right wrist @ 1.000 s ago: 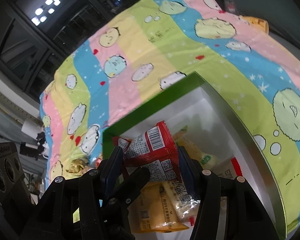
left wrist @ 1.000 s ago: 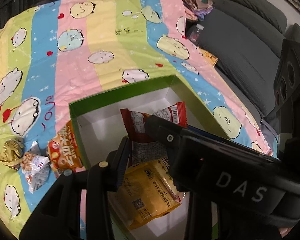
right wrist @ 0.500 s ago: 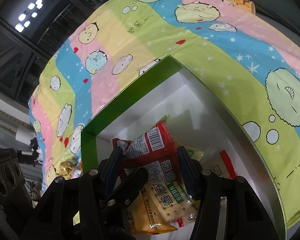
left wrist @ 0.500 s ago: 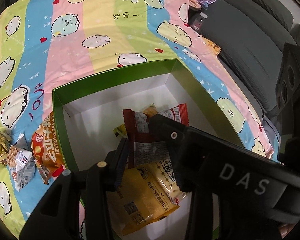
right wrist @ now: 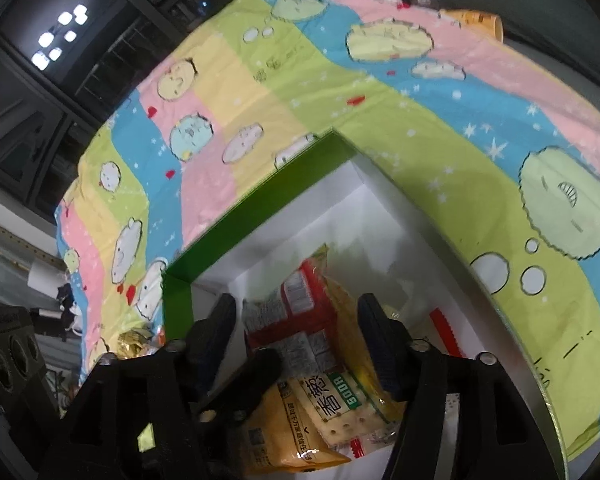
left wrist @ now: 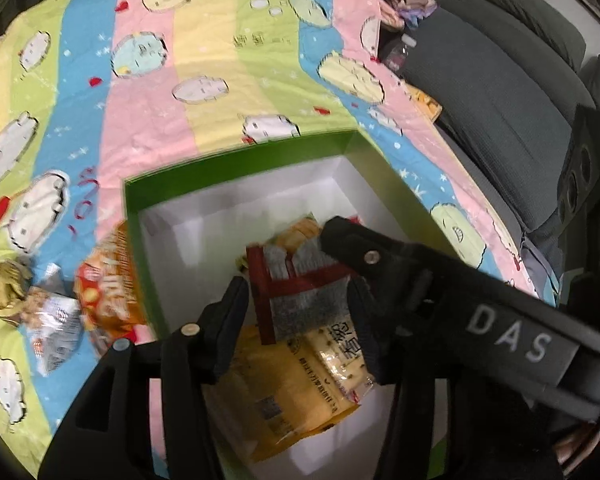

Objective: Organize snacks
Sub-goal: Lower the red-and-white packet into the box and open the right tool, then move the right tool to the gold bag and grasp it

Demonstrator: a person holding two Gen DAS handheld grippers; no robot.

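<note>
Packet drop, both grippers over the green box (right wrist: 236,220). My right gripper (right wrist: 296,332) hangs above the box interior with its jaws spread wide; the red snack packet (right wrist: 300,316) lies between and just below them, resting on the cracker packs (right wrist: 340,400) already inside. Nothing looks pinched on either side, so I read the right one as unloaded, though motion blur leaves me unsure whether a finger touches the wrapper.

My left gripper (left wrist: 296,320) is spread too, holding nothing, framing the same red packet from the other side of the box.

Relation that matters next: the remaining snacks sit outside the box, against its left wall. An orange bag (left wrist: 108,284) touches the green wall, with a silver packet (left wrist: 52,320) and a gold wrapper (left wrist: 4,288) just beyond on the striped cloth (left wrist: 160,80). They lie to the left of my left gripper, well apart from the right. The orange bag's long axis runs roughly along the wall, so I judge the left the nearer one for the next pick.
</note>
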